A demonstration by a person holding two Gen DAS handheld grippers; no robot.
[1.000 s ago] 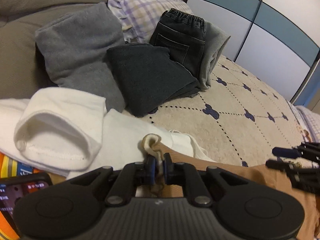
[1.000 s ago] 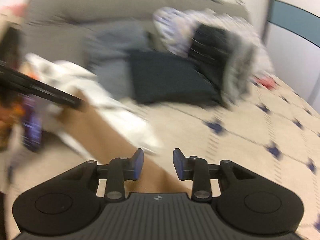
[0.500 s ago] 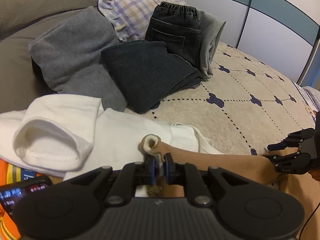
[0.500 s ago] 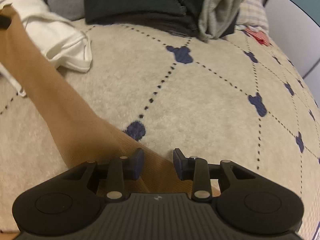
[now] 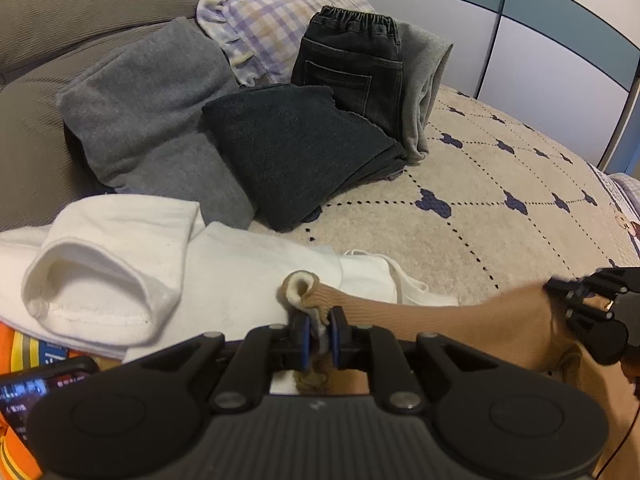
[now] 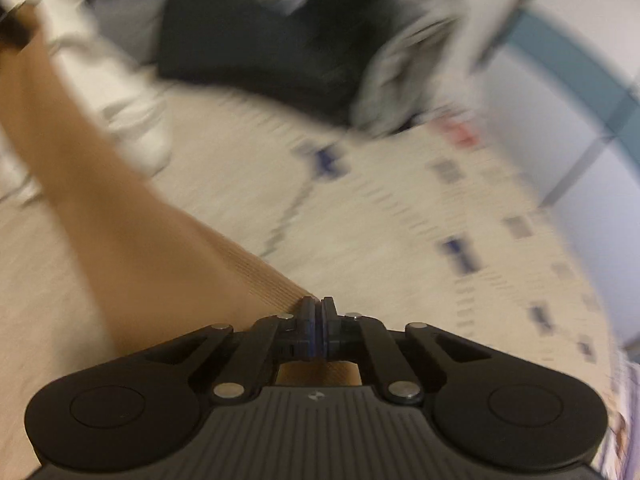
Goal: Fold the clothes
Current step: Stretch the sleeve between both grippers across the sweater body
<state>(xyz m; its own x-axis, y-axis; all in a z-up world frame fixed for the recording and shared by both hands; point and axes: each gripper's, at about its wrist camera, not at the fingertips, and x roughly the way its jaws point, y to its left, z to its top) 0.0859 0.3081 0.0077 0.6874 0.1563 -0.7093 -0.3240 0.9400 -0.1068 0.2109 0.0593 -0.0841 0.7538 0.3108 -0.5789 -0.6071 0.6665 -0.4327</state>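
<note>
A long tan ribbed garment (image 5: 460, 320) with a cream lining stretches across the bed between both grippers. My left gripper (image 5: 319, 334) is shut on its rolled left end, just over a white garment (image 5: 120, 264). At the right edge of the left wrist view, my right gripper (image 5: 560, 292) pinches the garment's other end. In the blurred right wrist view the right gripper (image 6: 318, 312) has its jaws shut at the ribbed edge of the tan garment (image 6: 120, 240), which runs off to the upper left.
Folded clothes lean on the grey headboard: a grey sweater (image 5: 152, 120), a dark top (image 5: 296, 152), black jeans (image 5: 352, 64), a plaid cloth (image 5: 264, 20). A phone (image 5: 36, 384) lies bottom left. The cream patterned bedspread (image 5: 500, 168) spreads right; wardrobe doors (image 5: 560, 40) stand behind.
My right gripper sank onto the tan garment's right end and its jaws went from apart to shut. The left gripper kept its grip and barely moved.
</note>
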